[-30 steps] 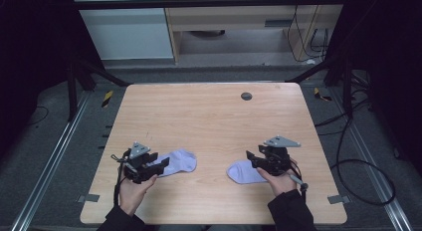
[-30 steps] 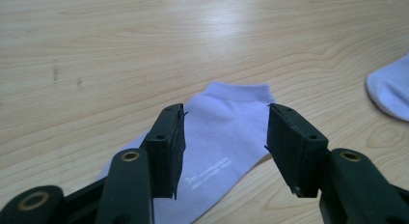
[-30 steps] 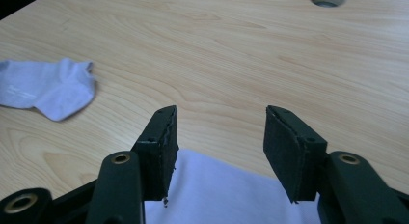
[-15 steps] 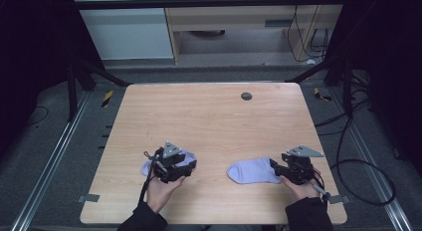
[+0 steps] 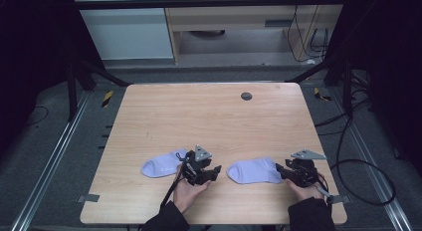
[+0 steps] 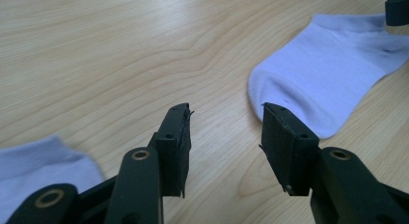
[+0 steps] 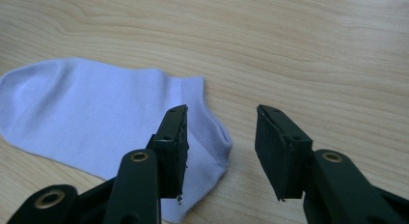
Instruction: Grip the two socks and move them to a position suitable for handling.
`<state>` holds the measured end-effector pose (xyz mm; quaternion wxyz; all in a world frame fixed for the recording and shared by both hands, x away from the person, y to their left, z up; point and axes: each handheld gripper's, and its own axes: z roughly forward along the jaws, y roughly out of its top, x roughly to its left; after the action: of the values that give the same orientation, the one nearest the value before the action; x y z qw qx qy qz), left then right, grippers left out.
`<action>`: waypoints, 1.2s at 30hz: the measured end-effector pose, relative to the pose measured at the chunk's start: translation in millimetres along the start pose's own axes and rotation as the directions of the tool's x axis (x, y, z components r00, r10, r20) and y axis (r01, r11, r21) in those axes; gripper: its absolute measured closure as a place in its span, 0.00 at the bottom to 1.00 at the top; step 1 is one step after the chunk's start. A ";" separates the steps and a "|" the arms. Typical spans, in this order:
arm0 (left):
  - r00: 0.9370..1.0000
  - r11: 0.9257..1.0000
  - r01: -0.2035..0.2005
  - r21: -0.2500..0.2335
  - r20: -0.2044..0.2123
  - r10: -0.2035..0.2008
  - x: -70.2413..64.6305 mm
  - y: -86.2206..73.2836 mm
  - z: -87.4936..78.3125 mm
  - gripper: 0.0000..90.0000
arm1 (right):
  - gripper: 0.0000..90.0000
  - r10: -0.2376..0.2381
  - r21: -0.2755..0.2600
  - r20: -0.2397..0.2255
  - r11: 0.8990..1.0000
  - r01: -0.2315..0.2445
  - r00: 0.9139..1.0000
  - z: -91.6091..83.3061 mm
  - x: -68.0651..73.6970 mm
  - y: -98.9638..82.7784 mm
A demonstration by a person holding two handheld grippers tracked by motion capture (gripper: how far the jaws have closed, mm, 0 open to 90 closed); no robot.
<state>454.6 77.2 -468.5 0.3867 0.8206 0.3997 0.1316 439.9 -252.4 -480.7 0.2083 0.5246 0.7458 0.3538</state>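
Note:
Two pale lilac ankle socks lie flat near the table's front edge. The left sock is behind my left gripper, whose jaws point right at the toe of the right sock. In the left gripper view my left gripper stands open over bare wood, with that toe just beyond it. My right gripper sits at the right sock's cuff end. In the right gripper view my right gripper is open, and the cuff lies under and beside its left jaw.
The wooden table has a small dark round disc near its far edge. Black frame posts and cables stand around the table on the grey floor. A sliver of the left sock shows at the lower left of the left gripper view.
My left gripper has travelled right, from the left sock's outer end across to its inner side. My right gripper has drawn back right to the right sock's cuff.

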 end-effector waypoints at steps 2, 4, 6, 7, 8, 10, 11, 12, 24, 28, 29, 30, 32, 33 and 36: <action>1.000 1.000 -0.001 0.003 0.006 0.001 -2.3 0.2 3.1 0.59 | 0.63 0.006 0.005 -0.003 1.000 -0.006 1.000 0.0 0.1 -0.6; 1.000 1.000 -0.006 0.016 0.017 0.005 -8.0 0.7 12.2 0.60 | 0.65 0.007 0.016 -0.002 1.000 -0.007 1.000 2.0 -0.2 -2.6; 1.000 1.000 -0.005 0.021 0.022 0.005 -11.4 1.1 18.0 0.61 | 0.66 -0.002 0.025 0.000 1.000 0.002 1.000 4.0 -0.6 -3.8; 1.000 1.000 -0.005 0.021 0.022 0.005 -11.4 1.1 18.0 0.61 | 0.66 -0.002 0.025 0.000 1.000 0.002 1.000 4.0 -0.6 -3.8; 1.000 1.000 -0.013 0.028 0.023 0.012 -15.1 2.0 23.3 0.61 | 0.67 0.001 0.032 0.000 0.999 -0.001 1.000 5.0 -1.0 -4.5; 0.999 0.999 -0.011 0.035 0.031 0.010 -18.6 3.3 28.5 0.63 | 0.68 0.003 0.040 -0.003 0.999 -0.003 1.000 6.5 -1.8 -5.8; 0.999 0.999 -0.011 0.035 0.031 0.010 -18.6 3.3 28.5 0.63 | 0.69 0.000 0.044 0.001 0.999 0.000 1.000 7.4 -2.3 -6.4; 0.999 0.999 -0.018 0.037 0.031 0.017 -22.2 4.8 32.8 0.64 | 0.70 0.005 0.049 -0.004 0.999 -0.004 1.000 7.7 -2.5 -6.6; 1.000 0.997 0.002 0.077 0.016 -0.003 -28.5 3.4 47.5 0.83 | 0.83 -0.007 0.084 -0.017 0.996 0.008 1.000 12.6 -2.9 -8.3; 1.000 0.997 0.005 0.078 -0.004 -0.005 -28.3 3.4 47.9 0.93 | 0.92 -0.018 0.097 -0.016 0.995 0.020 1.000 13.6 0.6 -7.8; 1.000 0.997 0.005 0.078 -0.004 -0.005 -28.3 3.4 47.9 0.95 | 0.92 -0.018 0.097 -0.016 0.995 0.020 1.000 13.6 0.6 -7.8; 1.000 0.997 0.007 0.076 -0.003 -0.007 -28.5 3.6 48.2 0.97 | 0.96 -0.024 0.101 -0.005 0.995 0.025 1.000 13.1 2.1 -6.8; 1.000 0.997 0.006 0.076 -0.004 -0.006 -29.2 3.8 48.4 0.98 | 0.96 -0.025 0.104 -0.006 0.994 0.025 1.000 12.7 2.6 -6.2; 1.000 0.997 0.004 0.075 -0.003 -0.004 -29.3 3.9 48.4 0.99 | 0.96 -0.024 0.101 -0.008 0.995 0.025 1.000 12.3 2.6 -5.9; 1.000 0.997 0.008 0.071 0.018 -0.009 -27.6 4.5 45.9 0.99 | 0.97 -0.012 0.079 -0.015 0.997 0.013 1.000 7.7 2.5 -4.1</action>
<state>463.4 30.2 -493.2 0.3613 0.8333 0.4043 0.1082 441.7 -248.5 -488.7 0.1842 0.5253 0.7639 0.3264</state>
